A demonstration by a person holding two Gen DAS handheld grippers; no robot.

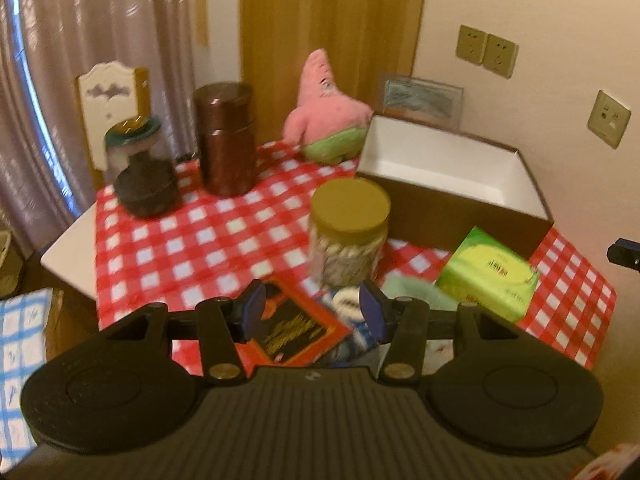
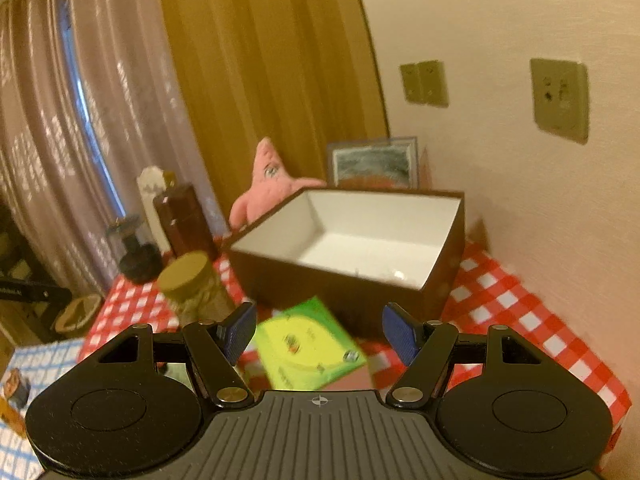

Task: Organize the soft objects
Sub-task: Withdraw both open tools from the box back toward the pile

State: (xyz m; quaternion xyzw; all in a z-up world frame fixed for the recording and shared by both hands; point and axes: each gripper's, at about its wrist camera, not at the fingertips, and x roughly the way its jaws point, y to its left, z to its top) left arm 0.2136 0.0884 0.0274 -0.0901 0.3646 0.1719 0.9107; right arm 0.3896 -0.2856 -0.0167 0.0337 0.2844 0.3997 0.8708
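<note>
My brown white-lined cardboard box (image 2: 348, 236) holds nothing soft; the pink star plush toy (image 1: 326, 114) and green tissue pack (image 2: 308, 344) wait outside. My left gripper (image 1: 312, 312) and right gripper (image 2: 318, 332) gape, holding nothing.

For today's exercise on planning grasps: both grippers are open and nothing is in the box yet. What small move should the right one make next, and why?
Probably ease the right gripper forward and down onto the green tissue pack. The pack lies between its open fingers, just in front of the open brown box, which looks empty.
</note>
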